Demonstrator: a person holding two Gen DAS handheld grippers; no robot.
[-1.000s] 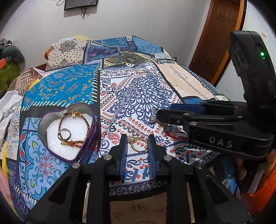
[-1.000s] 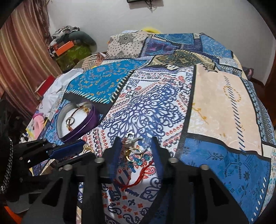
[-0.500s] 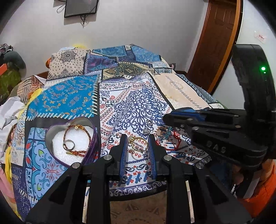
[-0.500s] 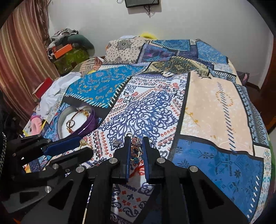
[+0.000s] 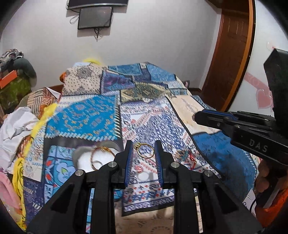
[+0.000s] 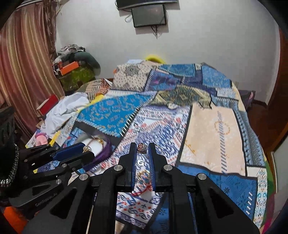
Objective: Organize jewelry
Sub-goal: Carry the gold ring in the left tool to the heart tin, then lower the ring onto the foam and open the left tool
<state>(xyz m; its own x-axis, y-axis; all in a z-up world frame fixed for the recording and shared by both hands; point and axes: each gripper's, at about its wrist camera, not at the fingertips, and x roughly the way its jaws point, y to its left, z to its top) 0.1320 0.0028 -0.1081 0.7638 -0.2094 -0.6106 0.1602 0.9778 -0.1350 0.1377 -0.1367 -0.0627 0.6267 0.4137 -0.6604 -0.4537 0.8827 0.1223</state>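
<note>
The left tongs [image 5: 144, 149] are closed on a gold ring [image 5: 145, 150], which spans the gap between the two blue-padded fingers at their tips; its small bead sits against the left pad. The ring is held above the patterned bedspread [image 5: 147, 124].

The right tongs [image 6: 142, 149] are clenched on a ring with a pink stone [image 6: 142, 148], pinched at the fingertips (a thin silver band shows just past the right finger).

The heart-shaped purple box [image 6: 105, 153] sits on the bedspread to the left of both tongs. Its white lining carries a red-and-gold bracelet [image 5: 100, 153]. In the left wrist view the box is partly hidden behind the left finger.

Loose items remaining on the bedspread:
1. A beaded piece with a red cord [image 5: 185, 156], lying right of the left tongs.
2. A small silver ring [image 5: 169, 146], just beside that piece.

A wall-mounted screen [image 6: 149, 15] hangs above the head of the bed. A striped curtain [image 6: 23, 72] covers the left side of the room.
</note>
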